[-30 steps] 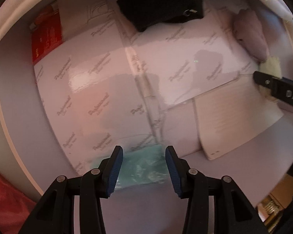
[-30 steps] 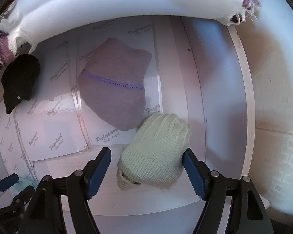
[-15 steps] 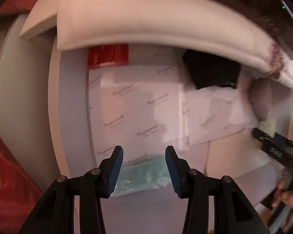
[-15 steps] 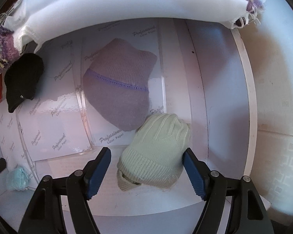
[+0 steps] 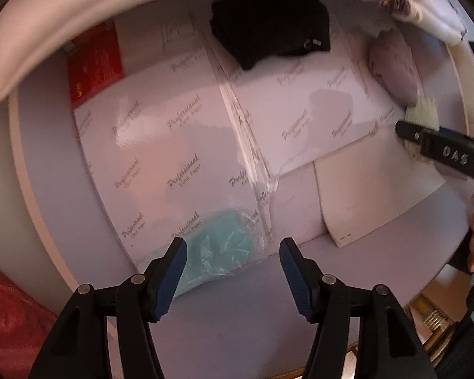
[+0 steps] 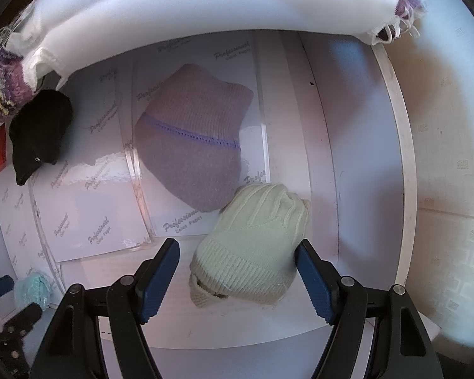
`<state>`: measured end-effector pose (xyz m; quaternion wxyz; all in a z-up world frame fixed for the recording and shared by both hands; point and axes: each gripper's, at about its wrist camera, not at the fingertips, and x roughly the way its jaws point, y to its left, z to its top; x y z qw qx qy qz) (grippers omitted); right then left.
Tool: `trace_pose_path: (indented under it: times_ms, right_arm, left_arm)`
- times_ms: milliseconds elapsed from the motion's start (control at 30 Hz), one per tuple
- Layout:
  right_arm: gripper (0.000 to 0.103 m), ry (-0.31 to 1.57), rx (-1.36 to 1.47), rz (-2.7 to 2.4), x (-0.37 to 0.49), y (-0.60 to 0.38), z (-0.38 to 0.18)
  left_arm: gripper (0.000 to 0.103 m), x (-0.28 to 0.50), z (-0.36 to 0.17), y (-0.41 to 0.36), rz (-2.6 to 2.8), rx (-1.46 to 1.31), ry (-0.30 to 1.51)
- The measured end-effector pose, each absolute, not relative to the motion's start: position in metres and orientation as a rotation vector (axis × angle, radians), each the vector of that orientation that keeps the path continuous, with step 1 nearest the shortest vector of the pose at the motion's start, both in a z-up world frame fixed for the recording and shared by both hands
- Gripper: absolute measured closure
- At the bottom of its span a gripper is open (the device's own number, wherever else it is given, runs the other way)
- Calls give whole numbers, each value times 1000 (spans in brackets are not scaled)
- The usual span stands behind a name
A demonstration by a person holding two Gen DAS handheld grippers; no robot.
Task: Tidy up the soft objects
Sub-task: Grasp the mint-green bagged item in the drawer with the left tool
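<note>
Released since a second ago, the crumpled teal item in clear plastic wrap [image 5: 218, 246] lies on the white table [image 5: 237, 309] as my left gripper [image 5: 230, 271] jaws have just been opening; they stand wide, its left pad beside it. My right gripper [image 6: 237, 281] hovers, jaws wide around the pale green ribbed knit hat [image 6: 252, 252], beside the mauve knit hat [image 6: 192, 145].

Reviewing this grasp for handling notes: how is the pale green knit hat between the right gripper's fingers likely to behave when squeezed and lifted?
The pale green knit hat looks like thick ribbed wool, so it would probably compress and sag rather than hold shape. Being knit, it seems light and unlikely to slip on the ridged pads. Its cuff touches the lilac hat, which might drag along slightly.
</note>
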<state>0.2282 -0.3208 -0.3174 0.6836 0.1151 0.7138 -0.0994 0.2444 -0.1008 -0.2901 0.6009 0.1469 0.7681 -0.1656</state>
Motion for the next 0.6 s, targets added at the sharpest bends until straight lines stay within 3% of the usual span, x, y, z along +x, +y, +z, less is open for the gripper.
trace_pose_path:
  times_ms: [200, 433, 600]
  right_arm:
    - [27, 1601, 250, -225, 228, -317, -318]
    - [27, 1600, 251, -226, 228, -317, -318]
    - [27, 1600, 254, -227, 227, -316, -318]
  left_arm:
    - [42, 240, -312, -104, -357, 403, 1812]
    - [63, 264, -313, -82, -235, 317, 1755]
    - [65, 282, -297, -68, -198, 196, 1698]
